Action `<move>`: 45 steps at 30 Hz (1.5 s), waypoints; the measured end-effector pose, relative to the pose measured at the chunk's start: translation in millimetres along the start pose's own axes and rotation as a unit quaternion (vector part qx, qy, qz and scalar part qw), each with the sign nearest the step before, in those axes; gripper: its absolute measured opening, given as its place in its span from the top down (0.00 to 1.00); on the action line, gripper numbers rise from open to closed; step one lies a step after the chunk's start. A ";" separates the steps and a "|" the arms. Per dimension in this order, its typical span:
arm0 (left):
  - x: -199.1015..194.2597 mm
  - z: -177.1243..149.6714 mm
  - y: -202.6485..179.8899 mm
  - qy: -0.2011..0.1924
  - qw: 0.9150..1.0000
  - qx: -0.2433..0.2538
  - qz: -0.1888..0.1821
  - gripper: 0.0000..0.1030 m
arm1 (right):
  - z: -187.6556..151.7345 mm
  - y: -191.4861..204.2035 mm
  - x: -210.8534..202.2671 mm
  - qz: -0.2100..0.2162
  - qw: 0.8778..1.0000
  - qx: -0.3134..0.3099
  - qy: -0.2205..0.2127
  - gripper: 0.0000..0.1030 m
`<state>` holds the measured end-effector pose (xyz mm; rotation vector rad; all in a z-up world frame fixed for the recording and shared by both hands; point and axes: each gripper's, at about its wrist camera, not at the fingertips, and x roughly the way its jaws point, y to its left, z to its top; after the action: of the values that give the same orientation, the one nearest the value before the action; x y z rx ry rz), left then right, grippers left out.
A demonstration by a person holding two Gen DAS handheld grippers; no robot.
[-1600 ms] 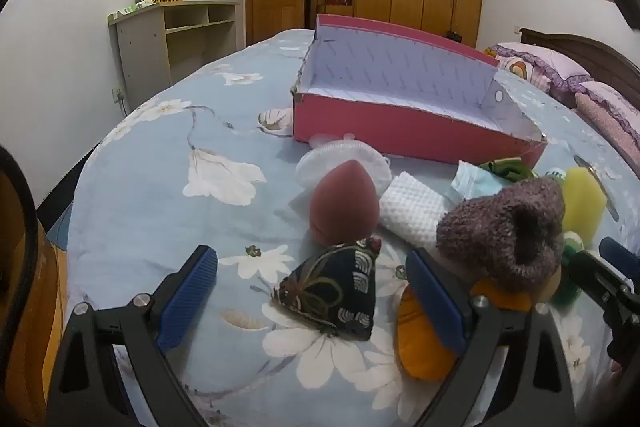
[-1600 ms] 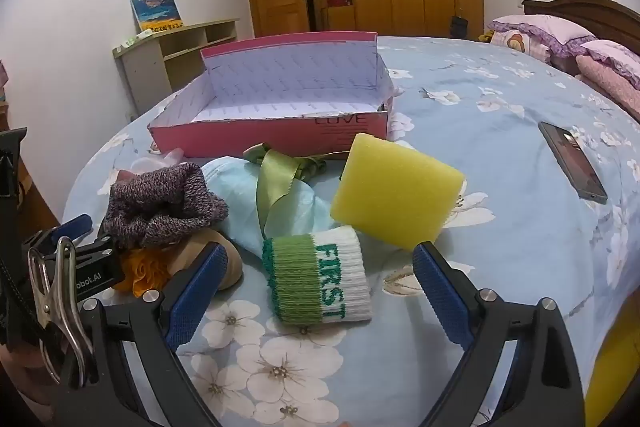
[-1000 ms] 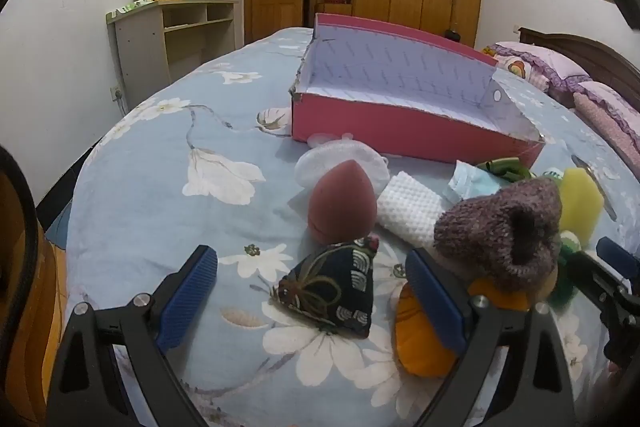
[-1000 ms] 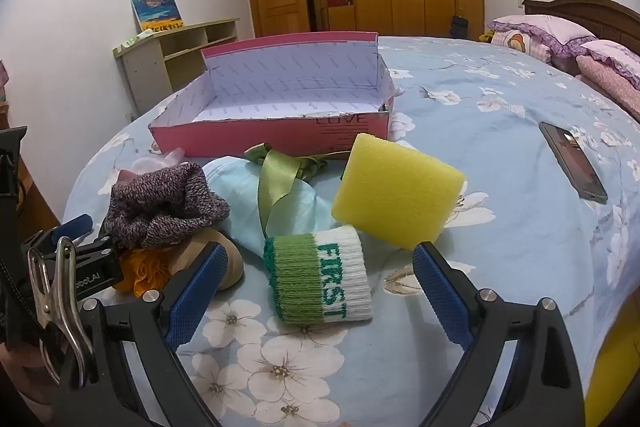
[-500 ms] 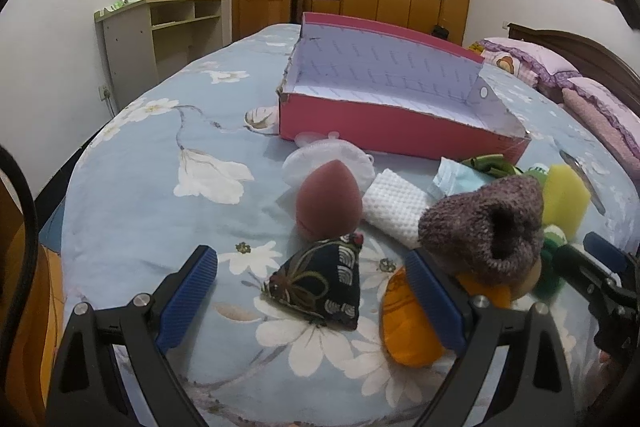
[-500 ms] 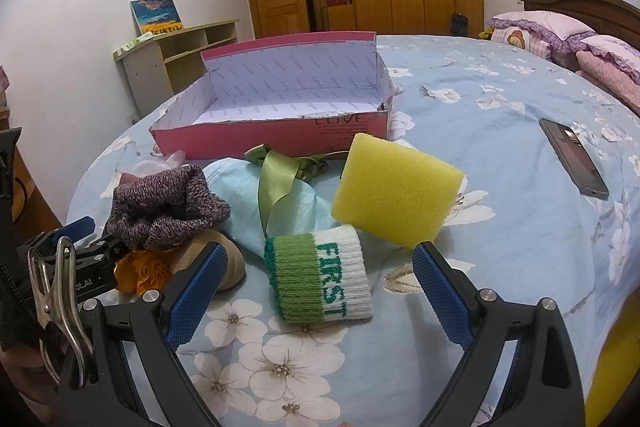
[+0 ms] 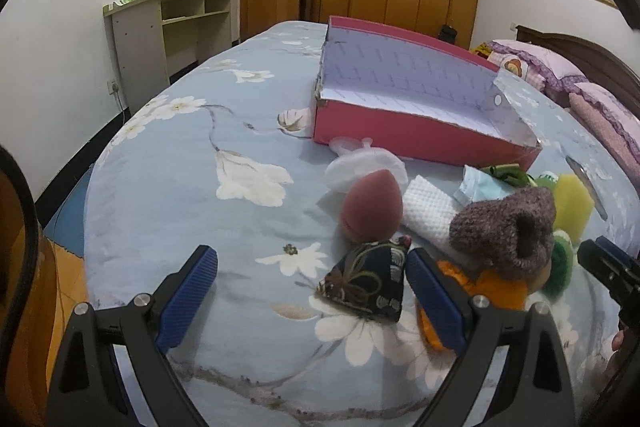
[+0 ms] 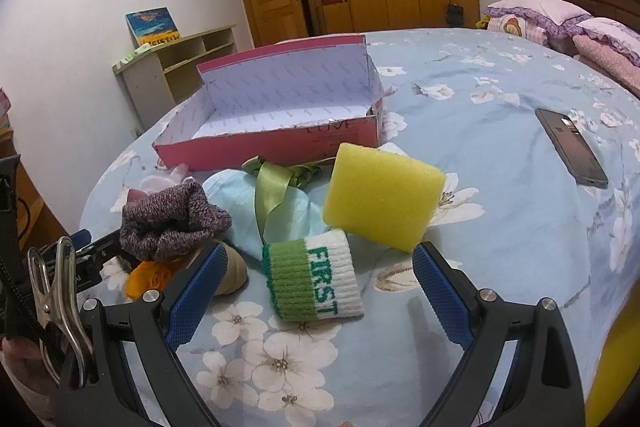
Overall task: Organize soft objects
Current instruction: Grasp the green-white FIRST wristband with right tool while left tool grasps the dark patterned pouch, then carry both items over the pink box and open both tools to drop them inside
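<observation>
Left wrist view: the left tongs (image 7: pixel 312 285) gape wide over the floral bedspread (image 7: pixel 192 187), the dark embroidered triangular pouch (image 7: pixel 366 281) lying between them, against the right finger, apex pointing away. The right tongs (image 8: pixel 320 281) likewise spread around the green-and-white knitted "FIRST" cuff (image 8: pixel 314 275), long axis crosswise, near the pink cardboard box (image 8: pixel 276 147).
</observation>
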<state>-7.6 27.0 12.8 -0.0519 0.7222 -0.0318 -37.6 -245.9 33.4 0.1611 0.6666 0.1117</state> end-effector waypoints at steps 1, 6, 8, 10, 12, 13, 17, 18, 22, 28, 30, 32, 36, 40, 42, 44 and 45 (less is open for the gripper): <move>0.3 -0.5 0.1 0.003 1.000 0.000 -0.003 0.06 | -0.3 0.2 -0.2 0.001 1.000 -0.001 0.003 0.06; 0.8 -5.3 -8.8 0.015 0.999 0.013 -0.032 0.17 | -2.9 6.3 -2.4 0.004 1.000 -0.019 0.015 0.07; 0.7 -6.3 -12.8 0.016 0.999 0.021 -0.034 0.26 | -4.5 9.3 -2.7 0.003 0.999 -0.026 0.018 0.10; 1.5 -8.1 -15.4 0.018 0.999 0.026 -0.037 0.33 | -5.6 11.1 -1.9 0.003 0.999 -0.032 0.024 0.21; 3.6 -9.0 -16.7 0.023 0.999 0.027 -0.042 0.35 | -6.7 11.8 -0.3 0.006 0.999 -0.032 0.031 0.29; 5.0 -9.6 -17.0 0.026 0.998 0.026 -0.044 0.35 | -7.1 11.3 0.8 0.007 0.999 -0.030 0.034 0.30; 10.9 -11.9 -17.0 0.033 0.998 0.022 -0.040 0.35 | -9.2 8.0 5.0 0.010 0.999 -0.022 0.048 0.35; 12.5 -11.7 -16.5 0.035 0.998 0.022 -0.041 0.35 | -9.9 7.9 5.7 0.010 0.999 -0.021 0.049 0.35; 13.6 -11.7 -13.8 0.034 0.998 0.019 -0.046 0.37 | -11.3 7.3 10.7 0.013 0.998 -0.018 0.060 0.35; 13.3 -11.5 -12.2 0.031 0.998 0.019 -0.060 0.54 | -12.8 2.5 22.8 0.010 0.996 -0.006 0.086 0.43; 11.8 -11.6 -12.4 0.027 0.998 0.019 -0.062 0.56 | -13.1 -0.5 26.6 0.010 0.996 0.001 0.093 0.48; 10.4 -11.5 -11.9 0.026 0.997 0.017 -0.066 0.57 | -13.7 -3.2 29.1 0.012 0.995 0.007 0.097 0.53; 6.7 -10.0 -9.8 0.025 0.997 0.013 -0.075 0.58 | -14.5 -5.1 25.7 0.018 0.996 0.011 0.090 0.61; -1.0 -8.0 -8.5 0.023 0.996 0.011 -0.085 0.59 | -12.6 -1.4 20.2 0.019 0.997 0.005 0.079 0.65; -6.3 -7.0 -9.5 0.016 0.996 0.016 -0.086 0.59 | -11.0 0.7 16.9 0.018 0.997 0.002 0.075 0.66; -10.3 -6.0 -11.4 0.011 0.996 0.020 -0.085 0.59 | -9.9 3.3 12.3 0.021 0.997 -0.003 0.071 0.67; -13.2 -5.4 -12.6 0.008 0.996 0.023 -0.084 0.59 | -10.2 4.4 10.5 0.021 0.997 -0.005 0.070 0.67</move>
<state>-21.3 14.8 18.2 -0.0687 0.7306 -0.2104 -35.9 -238.8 20.0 0.1589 0.8014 0.1676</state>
